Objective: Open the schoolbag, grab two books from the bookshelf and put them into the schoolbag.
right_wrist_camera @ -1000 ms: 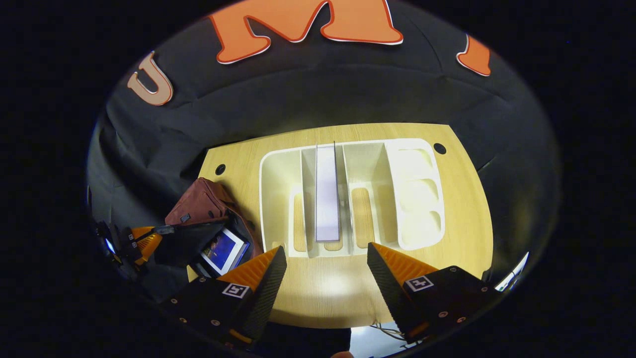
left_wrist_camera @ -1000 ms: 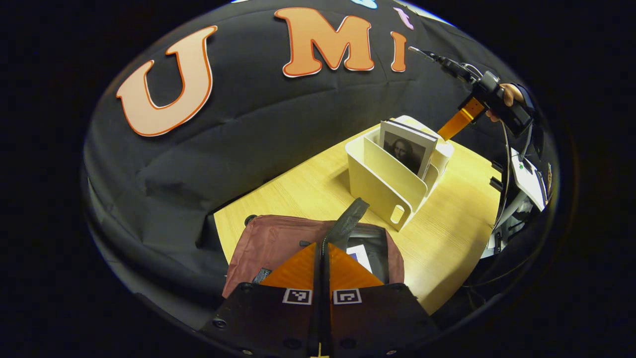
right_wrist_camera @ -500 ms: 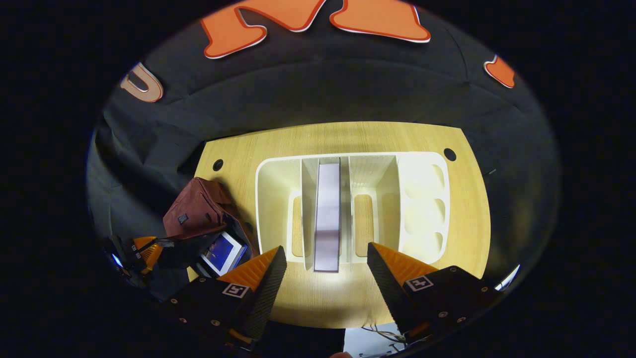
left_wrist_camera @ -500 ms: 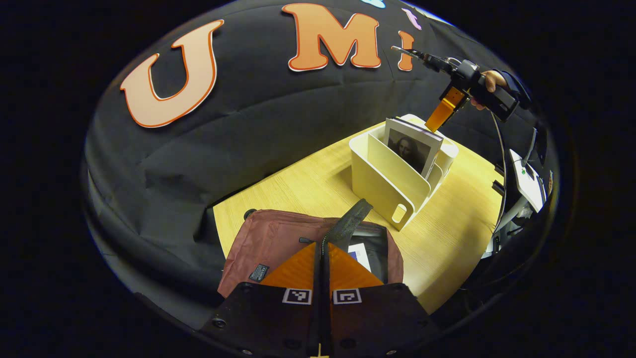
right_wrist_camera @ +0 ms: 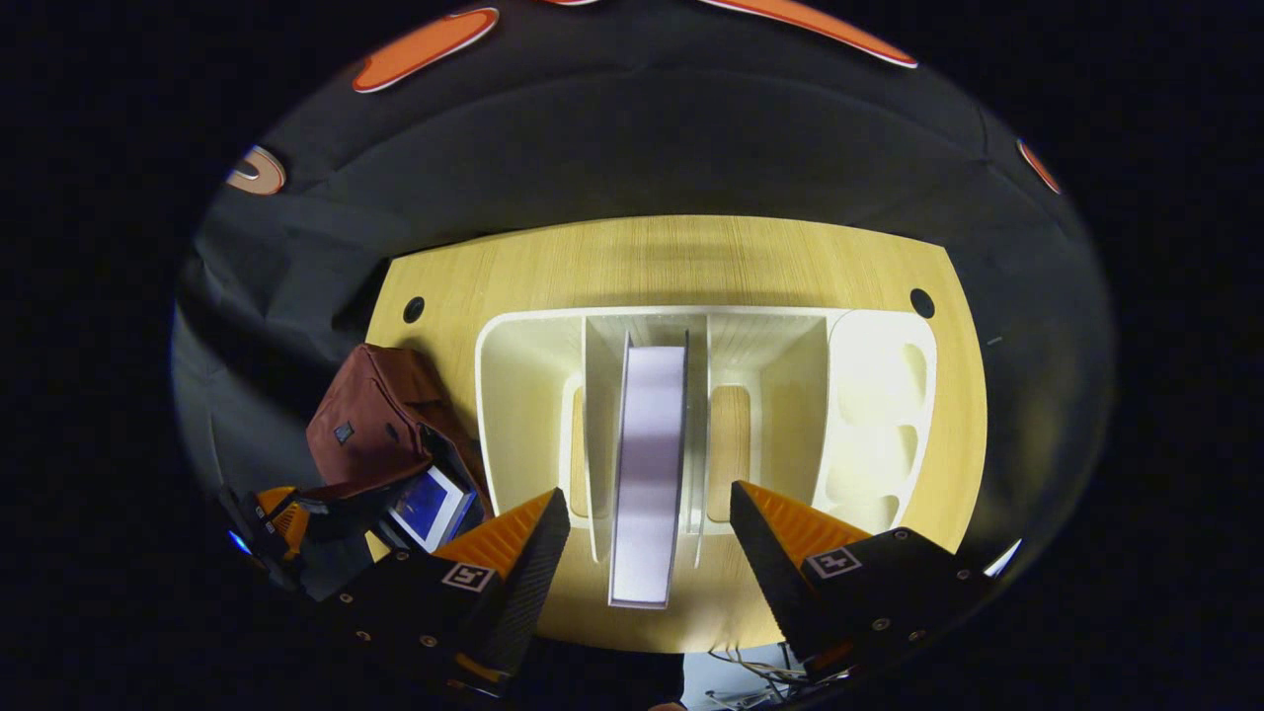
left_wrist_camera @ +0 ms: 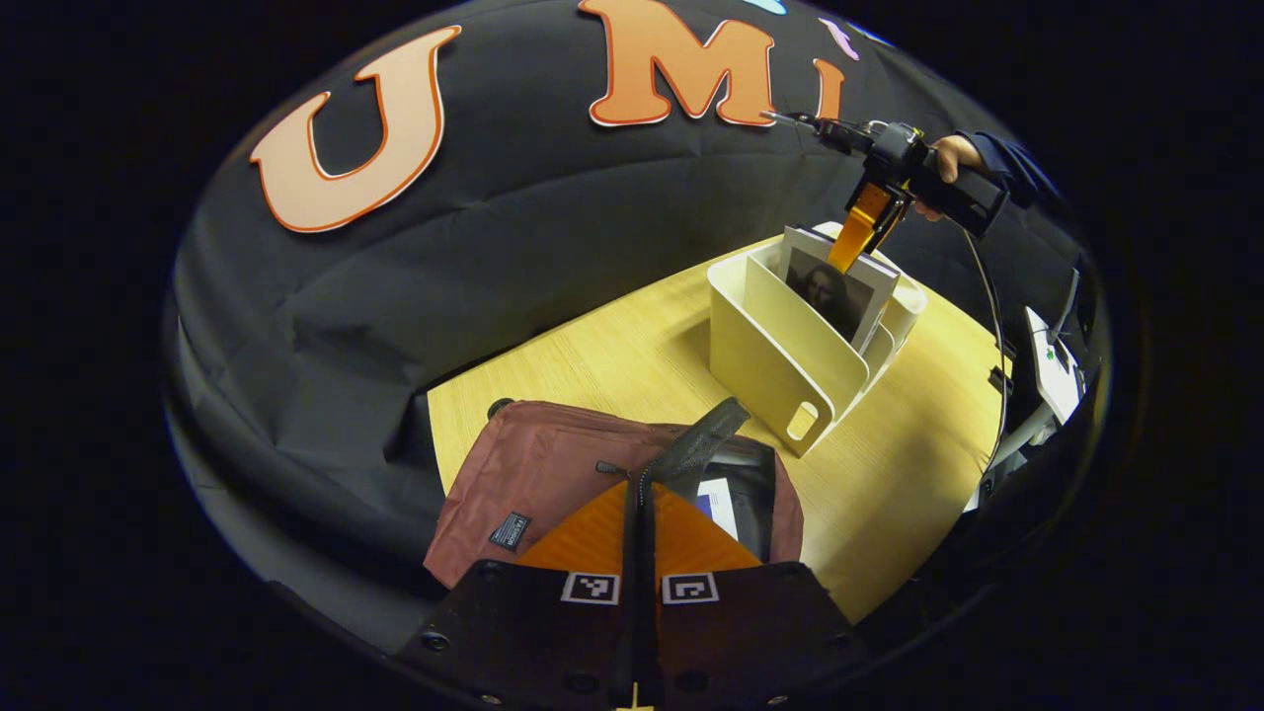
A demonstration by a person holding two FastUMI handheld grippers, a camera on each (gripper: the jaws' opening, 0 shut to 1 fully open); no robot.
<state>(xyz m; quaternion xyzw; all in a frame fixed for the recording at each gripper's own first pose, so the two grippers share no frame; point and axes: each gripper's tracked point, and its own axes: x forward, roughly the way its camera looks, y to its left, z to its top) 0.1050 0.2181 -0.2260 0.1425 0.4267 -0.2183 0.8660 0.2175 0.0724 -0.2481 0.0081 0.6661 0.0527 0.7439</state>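
**Mia:** What just changed?

**Ben:** The right tool came down lower over the bookshelf. A moment ago it was higher up. Now its two fingers are spread wide, one on each side of the book, but they are not squeezing it yet. From the left gripper view you can see that same right tool dipping in at the top of the book.

**Mia:** So what does that mean?

**Ben:** I think it is about to pinch the second book. One book already sits inside the schoolbag.

**Mia:** Where is the schoolbag?

**Ben:** At the left end of the surface, near the front edge. It is open. The left tool has its fingers pressed together on the dark edge of the bag's opening, and it keeps holding the bag open.

**Mia:** And the bookshelf?

**Ben:** In the middle of the surface, reaching toward the right end. The book stands in a middle slot.

**Mia:** Anything in the way?

**Ben:** The slot walls are just beside the book. The fingers could bump them going in.
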